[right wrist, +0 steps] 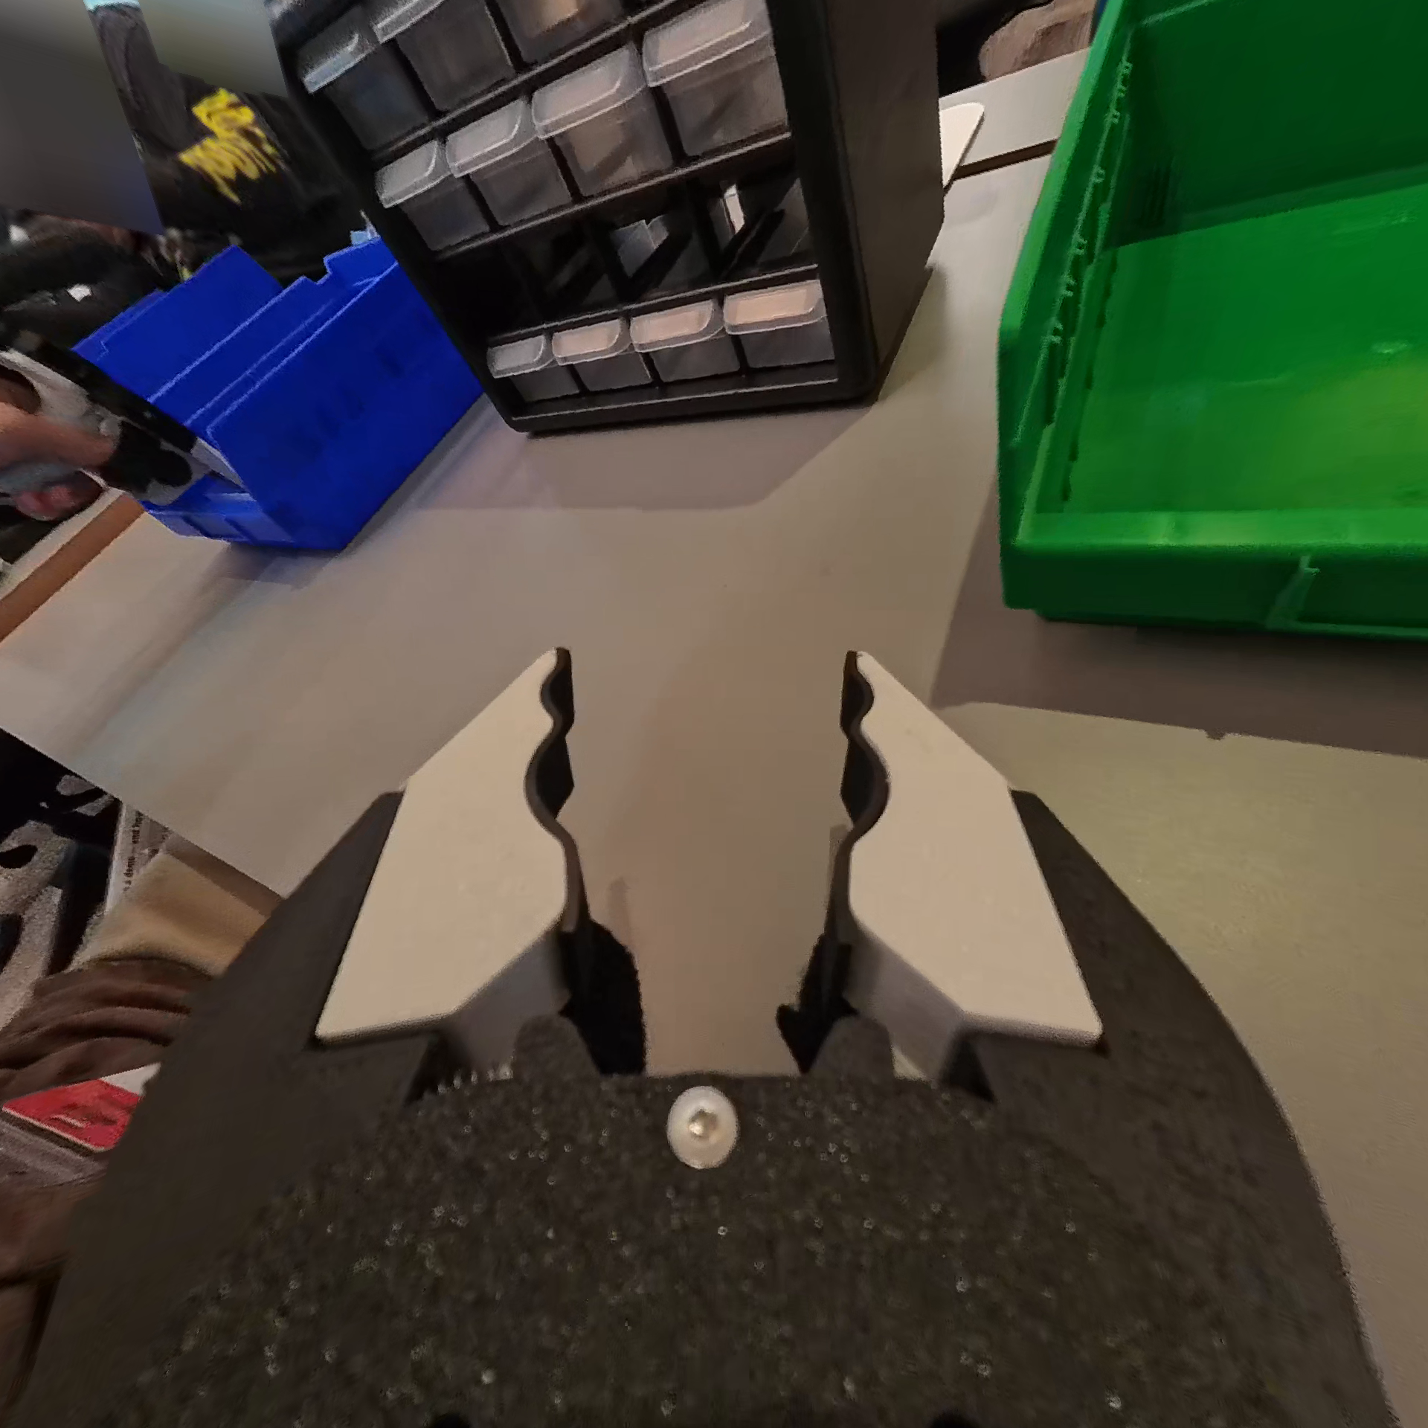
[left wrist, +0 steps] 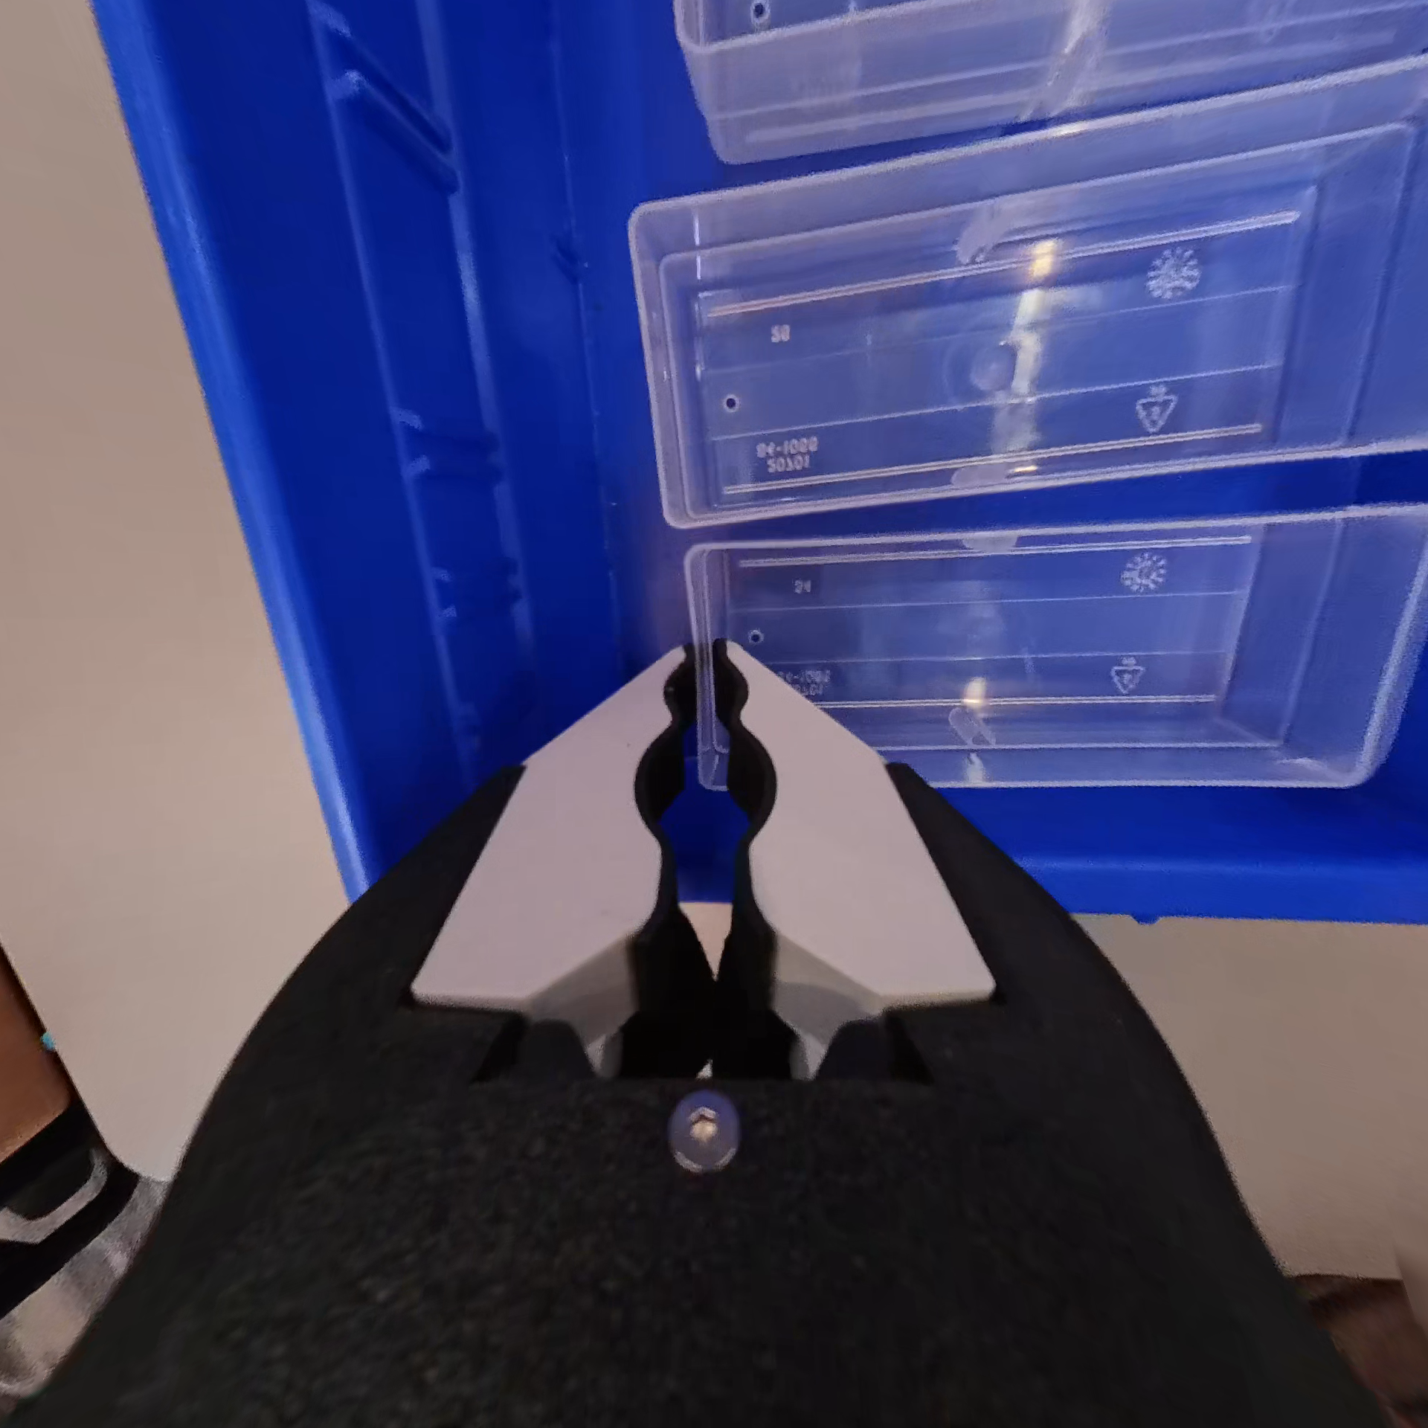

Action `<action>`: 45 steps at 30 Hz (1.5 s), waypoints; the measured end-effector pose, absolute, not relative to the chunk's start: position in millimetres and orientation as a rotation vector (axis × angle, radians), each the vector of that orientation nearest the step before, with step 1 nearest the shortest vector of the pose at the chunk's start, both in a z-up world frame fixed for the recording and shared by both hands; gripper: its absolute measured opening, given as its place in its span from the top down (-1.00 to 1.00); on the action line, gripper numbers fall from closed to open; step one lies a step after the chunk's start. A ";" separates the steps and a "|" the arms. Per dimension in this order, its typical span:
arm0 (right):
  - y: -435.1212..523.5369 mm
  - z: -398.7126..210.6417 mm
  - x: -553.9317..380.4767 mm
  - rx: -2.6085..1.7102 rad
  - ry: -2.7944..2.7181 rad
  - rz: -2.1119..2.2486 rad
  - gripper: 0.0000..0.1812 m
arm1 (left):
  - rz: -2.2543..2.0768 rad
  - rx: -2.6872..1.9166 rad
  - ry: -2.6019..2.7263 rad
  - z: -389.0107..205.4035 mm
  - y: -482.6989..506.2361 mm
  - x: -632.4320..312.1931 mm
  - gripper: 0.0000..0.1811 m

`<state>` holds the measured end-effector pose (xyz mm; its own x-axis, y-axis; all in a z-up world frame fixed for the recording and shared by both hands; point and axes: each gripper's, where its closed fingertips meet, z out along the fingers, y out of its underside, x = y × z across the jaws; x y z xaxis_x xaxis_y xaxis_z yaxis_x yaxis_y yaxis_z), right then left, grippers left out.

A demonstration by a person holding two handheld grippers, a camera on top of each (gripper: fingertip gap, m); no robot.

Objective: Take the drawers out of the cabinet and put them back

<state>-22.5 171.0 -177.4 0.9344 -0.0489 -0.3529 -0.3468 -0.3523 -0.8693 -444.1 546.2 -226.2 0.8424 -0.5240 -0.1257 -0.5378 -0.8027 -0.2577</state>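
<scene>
In the left wrist view my left gripper [left wrist: 705, 647] is shut on the left end wall of a clear plastic drawer [left wrist: 1043, 657] lying in a blue bin [left wrist: 371, 433]. Two more clear drawers [left wrist: 1004, 355] lie above it in the same bin. In the right wrist view my right gripper [right wrist: 707, 657] is open and empty over the grey table [right wrist: 541, 579]. The black cabinet [right wrist: 618, 201] stands at the back, with several clear drawers in place and one row of slots empty. The left gripper [right wrist: 147, 448] also shows there at the blue bin [right wrist: 309, 417].
A large green bin [right wrist: 1236, 386] stands at the right of the table. A person's hand [right wrist: 39, 448] holds the left gripper at the far left. The table's left edge runs past the blue bin, with clutter on the floor below.
</scene>
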 end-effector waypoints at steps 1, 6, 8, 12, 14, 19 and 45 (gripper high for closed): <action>171.2 -177.8 -23.3 -1.921 0.277 0.305 0.24 | 0.042 -2.732 0.804 -223.5 544.9 -442.5 0.99; 172.4 -178.3 -29.2 -1.940 0.224 0.253 0.24 | -0.014 -2.641 0.818 -182.0 544.1 -446.1 1.00; 172.0 -178.8 -31.8 -1.950 0.203 0.230 0.25 | -0.014 -2.583 0.805 -154.9 546.5 -453.3 1.00; 167.7 -178.7 -34.8 -1.962 0.153 0.158 0.27 | -0.053 -2.454 0.726 -93.3 551.8 -468.9 1.00; 164.4 -178.4 -35.3 -1.967 0.136 0.115 0.27 | -0.155 -2.378 0.763 -65.7 544.9 -458.3 1.00; 157.7 -166.9 -46.7 -1.934 0.142 0.085 0.28 | -0.545 -2.243 1.069 -48.6 484.0 -365.3 1.00; 185.9 -198.9 -109.9 -1.934 0.253 -0.209 0.11 | -0.477 -1.665 2.362 -228.5 312.2 -74.6 0.99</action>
